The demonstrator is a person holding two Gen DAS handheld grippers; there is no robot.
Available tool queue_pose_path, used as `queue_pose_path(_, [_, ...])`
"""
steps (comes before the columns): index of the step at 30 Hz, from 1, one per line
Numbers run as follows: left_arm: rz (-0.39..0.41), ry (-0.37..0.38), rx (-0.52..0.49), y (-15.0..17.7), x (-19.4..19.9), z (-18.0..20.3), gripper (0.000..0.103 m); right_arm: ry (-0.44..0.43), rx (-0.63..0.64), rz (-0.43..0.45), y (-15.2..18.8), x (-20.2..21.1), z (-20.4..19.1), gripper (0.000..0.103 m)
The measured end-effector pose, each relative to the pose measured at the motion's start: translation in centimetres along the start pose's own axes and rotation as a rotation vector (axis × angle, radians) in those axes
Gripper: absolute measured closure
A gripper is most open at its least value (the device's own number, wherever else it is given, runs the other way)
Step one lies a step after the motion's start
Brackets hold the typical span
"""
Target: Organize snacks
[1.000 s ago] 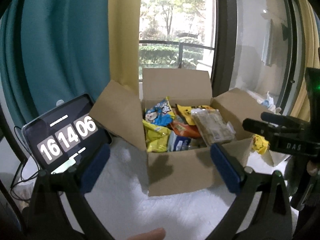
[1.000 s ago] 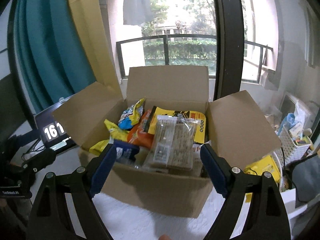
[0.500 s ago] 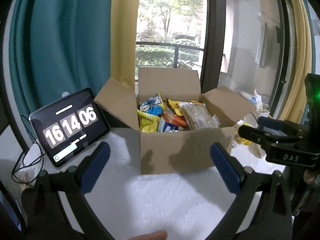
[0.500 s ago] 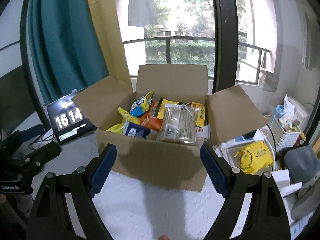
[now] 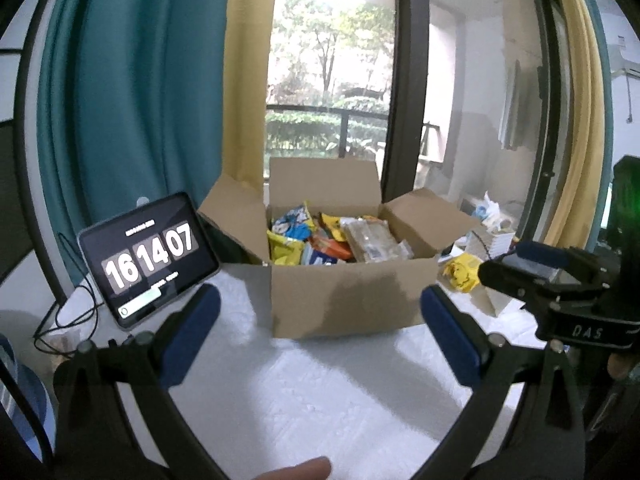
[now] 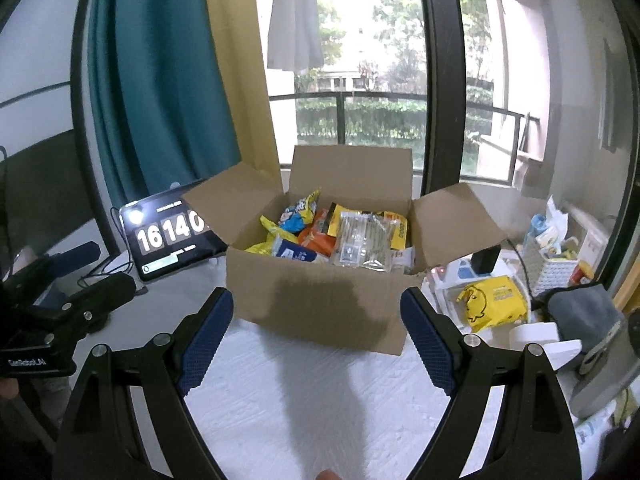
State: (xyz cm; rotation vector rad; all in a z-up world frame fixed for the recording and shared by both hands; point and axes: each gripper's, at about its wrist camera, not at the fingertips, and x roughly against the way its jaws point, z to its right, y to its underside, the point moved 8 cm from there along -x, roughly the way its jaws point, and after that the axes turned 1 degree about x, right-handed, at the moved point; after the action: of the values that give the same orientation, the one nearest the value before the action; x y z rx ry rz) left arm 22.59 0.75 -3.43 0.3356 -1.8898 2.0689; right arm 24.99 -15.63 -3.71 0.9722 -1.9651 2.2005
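Observation:
An open cardboard box stands on the white table, flaps spread, filled with snack packets: a blue-and-yellow bag, an orange pack, a clear pack of brown biscuits, yellow bags. My left gripper is open and empty, back from the box's front wall. My right gripper is open and empty, also in front of the box. Each gripper shows in the other's view at the side.
A tablet clock leans at the left of the box with cables beside it. A yellow packet, a white basket, a grey cloth and small clutter lie at the right. Curtains and a window stand behind.
Both grippers have pulled back and up from the box, which looks smaller and farther now. Both stay open and empty. The clock went from 06 to 07.

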Motion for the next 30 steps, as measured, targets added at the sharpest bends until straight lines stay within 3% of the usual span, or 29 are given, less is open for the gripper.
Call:
queue_pose_path(17, [0.132, 0.003, -0.020, -2.7, 7.4, 2.0, 0.002, 0.006, 0.042, 0.145, -2.1, 8.6, -1.8, 0.015])
queue_pose_path(30, [0.237, -0.008, -0.063, -4.7, 10.0, 3.7, 0.002, 0.017, 0.042, 0.258, -3.6, 13.0, -2.0, 0.015])
